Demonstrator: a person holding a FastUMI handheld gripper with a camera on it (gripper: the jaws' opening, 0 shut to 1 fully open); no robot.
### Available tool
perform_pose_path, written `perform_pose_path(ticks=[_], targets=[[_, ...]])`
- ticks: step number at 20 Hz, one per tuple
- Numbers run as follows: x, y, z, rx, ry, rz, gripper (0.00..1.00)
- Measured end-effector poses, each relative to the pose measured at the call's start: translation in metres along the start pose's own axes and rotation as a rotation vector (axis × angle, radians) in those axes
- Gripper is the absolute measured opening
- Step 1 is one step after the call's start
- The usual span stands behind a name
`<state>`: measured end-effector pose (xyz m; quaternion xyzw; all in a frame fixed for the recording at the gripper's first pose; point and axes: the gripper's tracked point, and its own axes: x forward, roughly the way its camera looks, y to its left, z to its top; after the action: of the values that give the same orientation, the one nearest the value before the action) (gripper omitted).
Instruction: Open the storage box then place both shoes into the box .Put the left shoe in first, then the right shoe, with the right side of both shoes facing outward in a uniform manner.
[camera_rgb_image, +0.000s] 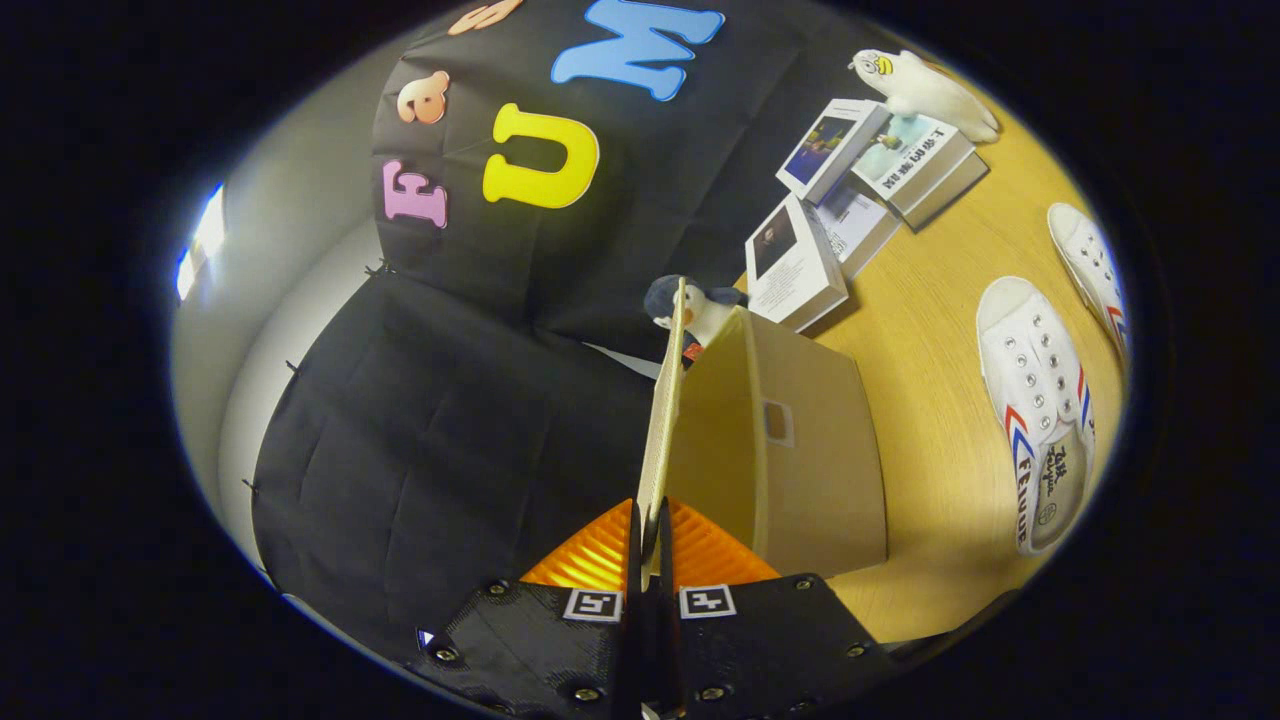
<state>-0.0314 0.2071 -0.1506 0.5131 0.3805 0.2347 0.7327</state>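
- While the claw (650, 545) was clenched on the lid (663, 400), both fingers pressed that thin flap, which stood on edge.
- Just right of the lid sat the open box (800, 450) on the tabletop (930, 300).
- Two shoes (1040, 410) lay well right of the box.
- Beyond the box lay books (860, 190) and two plush toys (925, 90).

I hold my gripper (650, 545) tilted, its two fingers (600, 560) pinched nearly together on the thin edge of the beige cardboard lid flap (663, 420) rising straight ahead between them.
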Motion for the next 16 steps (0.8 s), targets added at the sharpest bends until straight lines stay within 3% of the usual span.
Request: perform_pose_path(ticks=[16], targets=[[0.049, 0.108, -0.013, -0.236, 0.053, 0.042, 0.07]])
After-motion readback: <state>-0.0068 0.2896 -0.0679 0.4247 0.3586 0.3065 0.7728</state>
